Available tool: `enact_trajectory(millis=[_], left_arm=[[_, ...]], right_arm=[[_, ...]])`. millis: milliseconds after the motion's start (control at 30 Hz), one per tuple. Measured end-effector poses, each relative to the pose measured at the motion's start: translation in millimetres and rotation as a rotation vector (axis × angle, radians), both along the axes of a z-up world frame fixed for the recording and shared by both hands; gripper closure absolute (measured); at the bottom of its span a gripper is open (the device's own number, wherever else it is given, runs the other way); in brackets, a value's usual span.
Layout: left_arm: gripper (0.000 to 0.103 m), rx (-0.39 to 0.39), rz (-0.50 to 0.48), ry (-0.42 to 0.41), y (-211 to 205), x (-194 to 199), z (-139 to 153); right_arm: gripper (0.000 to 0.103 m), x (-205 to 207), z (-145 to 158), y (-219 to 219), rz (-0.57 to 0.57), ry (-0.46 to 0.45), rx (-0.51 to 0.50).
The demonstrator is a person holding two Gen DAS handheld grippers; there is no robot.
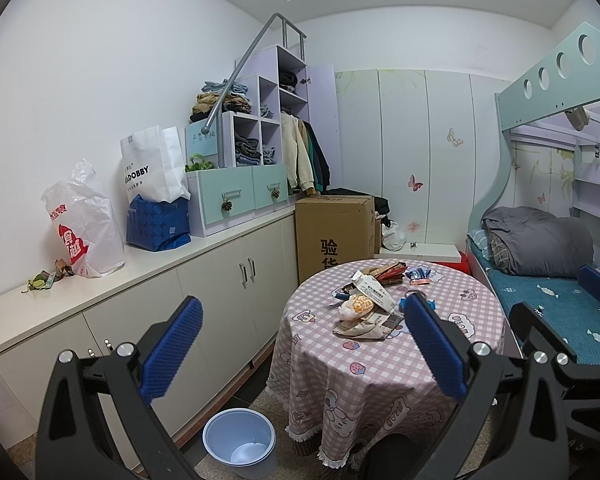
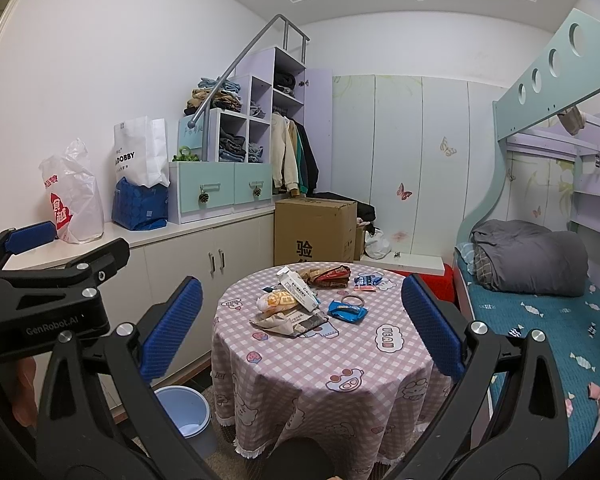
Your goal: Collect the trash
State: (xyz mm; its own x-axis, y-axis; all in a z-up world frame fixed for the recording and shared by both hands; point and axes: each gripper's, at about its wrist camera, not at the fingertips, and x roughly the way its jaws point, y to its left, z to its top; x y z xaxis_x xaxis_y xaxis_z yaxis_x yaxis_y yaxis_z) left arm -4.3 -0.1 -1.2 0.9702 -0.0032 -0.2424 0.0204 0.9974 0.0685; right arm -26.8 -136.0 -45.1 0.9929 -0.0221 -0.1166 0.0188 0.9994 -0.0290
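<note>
A heap of trash lies on the round table with a pink checked cloth (image 1: 380, 380) (image 2: 320, 364). In it are a white carton (image 1: 374, 294) (image 2: 300, 294), a yellow bun wrapper (image 1: 356, 305) (image 2: 275, 302), crumpled paper (image 1: 360, 329) (image 2: 282, 323), red-brown wrappers (image 1: 388, 270) (image 2: 329, 274) and a blue wrapper (image 2: 347, 311). A light blue bin (image 1: 240, 442) (image 2: 182, 412) stands on the floor left of the table. My left gripper (image 1: 303, 300) is open and empty, short of the table. My right gripper (image 2: 300, 280) is also open and empty, held beside the left one.
A long white cabinet (image 1: 204, 280) runs along the left wall and carries plastic and paper bags (image 1: 84, 228). A cardboard box (image 1: 334, 232) stands behind the table. The bunk bed (image 1: 560, 304) borders the table on the right. A dark stool (image 2: 296, 460) sits under the near edge.
</note>
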Motion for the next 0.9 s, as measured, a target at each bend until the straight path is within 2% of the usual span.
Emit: enact_trajectory(millis=[900], left_arm=[[0.004,-0.001,-0.001,0.001,0.1,0.0,-0.2]], right_arm=[[0.005,0.4,-1.3,5.1,0.003,0.006,0.0]])
